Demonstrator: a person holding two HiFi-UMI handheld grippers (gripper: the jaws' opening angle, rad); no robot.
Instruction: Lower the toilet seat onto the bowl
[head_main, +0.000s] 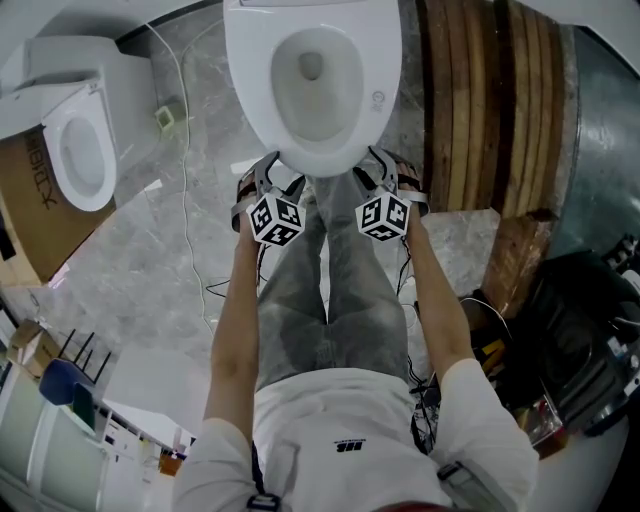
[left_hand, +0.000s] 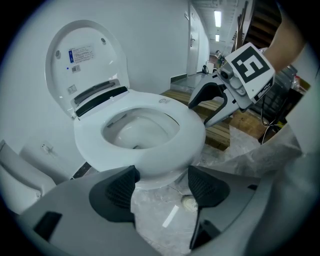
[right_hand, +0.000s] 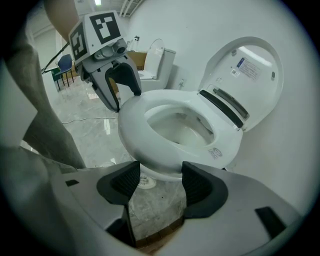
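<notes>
The toilet seat (head_main: 262, 90) lies flat on the bowl (head_main: 311, 64), its ring level all the way round, while the lid (left_hand: 89, 56) stands upright behind it. Both claws are at the front of the bowl, pointing steeply down towards it.

The left claw (head_main: 280, 178) is at the bowl's front-left. In the left gripper view its jaws are spread, and between them only the marble floor (left_hand: 160, 220) shows — the bowl's front curve sits just beyond the pads, and I cannot tell whether it touches them. The left claw (left_hand: 161, 182) pinches nothing.

The right claw (head_main: 371, 172) is at the bowl's front-right. Its jaws are also spread, with bare floor between them and the underside of the bowl just past the tips. The right claw (right_hand: 159, 180) holds nothing. From the left gripper view the right claw (left_hand: 201, 114) is seen just beside the seat's outer edge; from the right gripper view the left claw (right_hand: 126, 99) is likewise against the seat's rim on the opposite side.

To the bowl's left a second toilet (head_main: 80, 150) rests on cardboard (head_main: 35, 215), and a thin cable (head_main: 185, 200) trails across the floor. To the bowl's right lies a run of wooden planks (head_main: 480, 100).
</notes>
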